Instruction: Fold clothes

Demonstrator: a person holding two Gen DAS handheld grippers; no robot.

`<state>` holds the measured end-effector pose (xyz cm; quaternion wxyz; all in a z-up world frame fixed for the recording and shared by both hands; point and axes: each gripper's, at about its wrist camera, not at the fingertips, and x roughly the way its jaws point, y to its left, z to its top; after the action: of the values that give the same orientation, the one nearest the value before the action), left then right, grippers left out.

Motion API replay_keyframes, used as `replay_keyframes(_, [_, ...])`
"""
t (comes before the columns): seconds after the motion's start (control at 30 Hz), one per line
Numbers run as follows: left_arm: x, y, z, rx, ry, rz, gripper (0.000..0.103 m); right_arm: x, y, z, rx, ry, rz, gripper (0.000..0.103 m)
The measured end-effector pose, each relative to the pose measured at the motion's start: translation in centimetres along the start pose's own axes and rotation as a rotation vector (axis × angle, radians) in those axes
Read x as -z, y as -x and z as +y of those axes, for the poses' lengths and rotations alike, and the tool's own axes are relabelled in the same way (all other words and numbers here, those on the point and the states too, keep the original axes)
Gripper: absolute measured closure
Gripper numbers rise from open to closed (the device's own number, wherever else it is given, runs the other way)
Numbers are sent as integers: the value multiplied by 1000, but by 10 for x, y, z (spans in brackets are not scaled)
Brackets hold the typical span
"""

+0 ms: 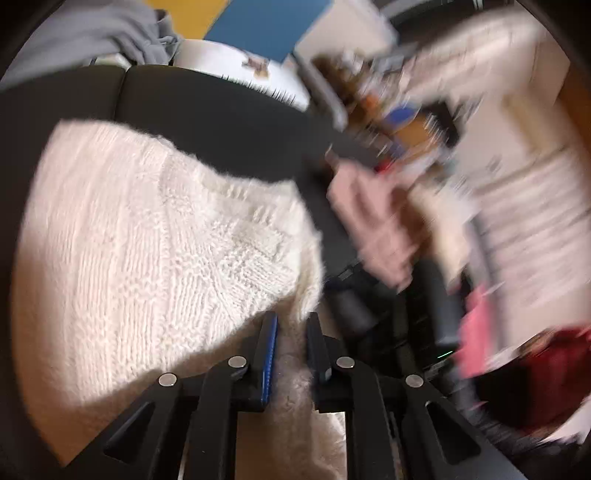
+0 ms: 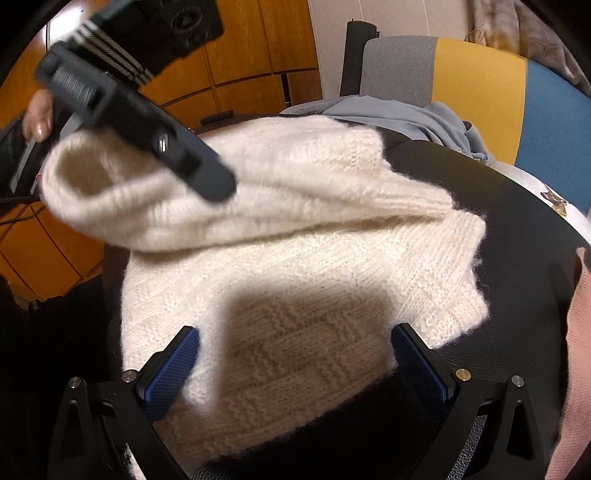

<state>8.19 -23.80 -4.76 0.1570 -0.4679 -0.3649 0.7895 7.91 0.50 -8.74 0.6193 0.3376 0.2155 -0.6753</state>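
Note:
A cream knit sweater [image 1: 147, 240] [image 2: 295, 258] lies on a round black table [image 1: 221, 122] [image 2: 498, 206]. My left gripper [image 1: 291, 325] has its jaws nearly together with a fold of the cream knit pinched between them. In the right wrist view the left gripper [image 2: 207, 173] holds a rolled part of the sweater lifted above the rest, with a hand [image 2: 37, 114] behind it. My right gripper [image 2: 295, 350] hovers wide open over the sweater's near part, its blue pads [image 2: 173, 369] apart from the knit.
A grey-blue garment [image 2: 406, 114] [image 1: 92, 33] is heaped at the table's far edge, before a grey, yellow and blue chair back [image 2: 480, 85]. A pink garment [image 2: 580, 332] [image 1: 373, 229] lies at the right edge. Wooden cabinets [image 2: 240, 55] stand behind.

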Motion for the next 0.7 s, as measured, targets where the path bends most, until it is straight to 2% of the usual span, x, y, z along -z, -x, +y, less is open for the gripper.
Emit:
replay_keyframes(0.1, [7,8,15,177,82,-94,94,0,-1,0,3,2,3,0])
replay_keyframes(0.13, [8,8,15,178,81,-97,94,0,-1,0,5,3,4,0])
replay_keyframes(0.23, [9,6,11,57,33,-51,94,0,-1,1,11,7,6,0])
replay_keyframes(0.33, [7,8,-19,-80,-112,-18,88,0,-1,1,14,10,6,0])
replay_keyframes(0.37, [6,9,-30,-127,-166,-7,80,0,-1,1,15,10,7,0])
replay_keyframes(0.4, [5,10,-42,-174,-221,3,68,0,-1,1,16,11,7,0])
replay_keyframes(0.47, [2,8,-63,-264,-324,35,55,1,-1,0,13,9,7,0])
replay_keyframes(0.6, [-5,-17,-75,-419,-459,211,44,1,-1,2,18,12,8,0])
replay_keyframes(0.7, [2,-39,-86,-530,-568,307,37,2,-1,3,24,17,7,0])
